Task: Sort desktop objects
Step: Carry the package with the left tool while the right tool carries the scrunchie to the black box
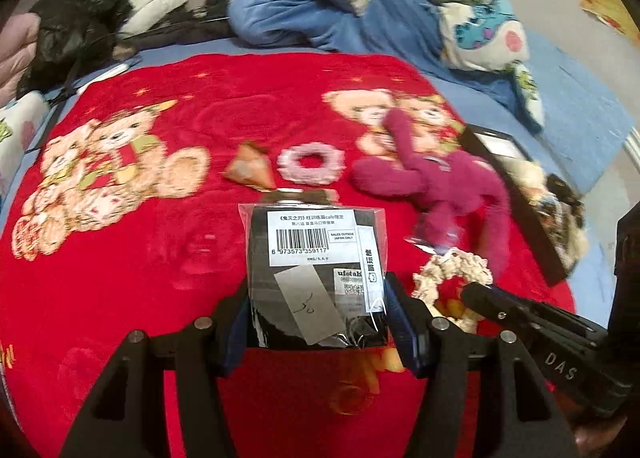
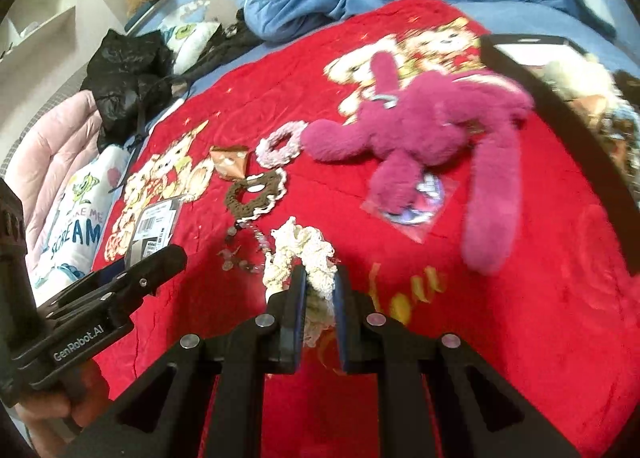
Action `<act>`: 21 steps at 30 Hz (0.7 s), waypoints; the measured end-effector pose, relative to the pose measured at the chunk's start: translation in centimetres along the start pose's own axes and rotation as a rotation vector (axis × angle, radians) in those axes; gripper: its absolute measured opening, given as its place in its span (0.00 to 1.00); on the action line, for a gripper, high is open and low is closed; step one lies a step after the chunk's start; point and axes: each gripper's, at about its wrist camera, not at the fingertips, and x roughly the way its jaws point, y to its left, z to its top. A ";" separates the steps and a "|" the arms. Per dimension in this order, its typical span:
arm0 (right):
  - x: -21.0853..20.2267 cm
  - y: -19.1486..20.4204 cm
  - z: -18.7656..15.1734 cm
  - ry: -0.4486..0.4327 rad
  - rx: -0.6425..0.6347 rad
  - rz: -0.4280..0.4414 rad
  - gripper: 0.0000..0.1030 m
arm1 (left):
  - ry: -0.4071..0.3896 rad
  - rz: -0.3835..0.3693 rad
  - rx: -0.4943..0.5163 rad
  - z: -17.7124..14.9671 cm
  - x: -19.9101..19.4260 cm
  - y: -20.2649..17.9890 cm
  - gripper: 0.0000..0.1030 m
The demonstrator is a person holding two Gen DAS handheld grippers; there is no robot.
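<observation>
My left gripper (image 1: pixel 316 322) is shut on a black packet in a clear bag with a barcode label (image 1: pixel 316 258), held above the red bear-print blanket (image 1: pixel 140 278). My right gripper (image 2: pixel 320 298) is shut on a cream crocheted scrunchie (image 2: pixel 304 254), also lifted off the blanket. Each gripper shows in the other's view: the right gripper (image 1: pixel 470 292) with the scrunchie (image 1: pixel 452 270), the left gripper (image 2: pixel 176 258) with the packet (image 2: pixel 154 225). On the blanket lie a pink scrunchie (image 1: pixel 312 161), a brown triangular pouch (image 1: pixel 250 169), a brown scrunchie (image 2: pixel 256 193) and a magenta plush (image 2: pixel 432 121).
A bead bracelet (image 2: pixel 244 254) and a clear pouch with a round badge (image 2: pixel 416 205) lie near the plush. A black-rimmed box (image 1: pixel 532 217) with soft items stands at the blanket's right edge. Blue bedding, pillows and a black bag (image 1: pixel 76 25) crowd the far side.
</observation>
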 end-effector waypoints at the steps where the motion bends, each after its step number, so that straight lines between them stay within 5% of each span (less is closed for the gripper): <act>1: -0.6 -0.3 -0.2 -0.010 0.005 -0.009 0.13 | 0.000 -0.013 0.014 -0.2 -0.1 -0.8 0.60; 11: -9.2 -6.1 -4.3 -0.165 0.090 -0.177 0.13 | 0.072 -0.153 0.205 -3.4 0.2 -9.9 0.60; 21: -16.6 -13.5 -9.6 -0.218 0.263 -0.334 0.13 | 0.158 -0.304 0.324 -6.3 1.5 -19.3 0.60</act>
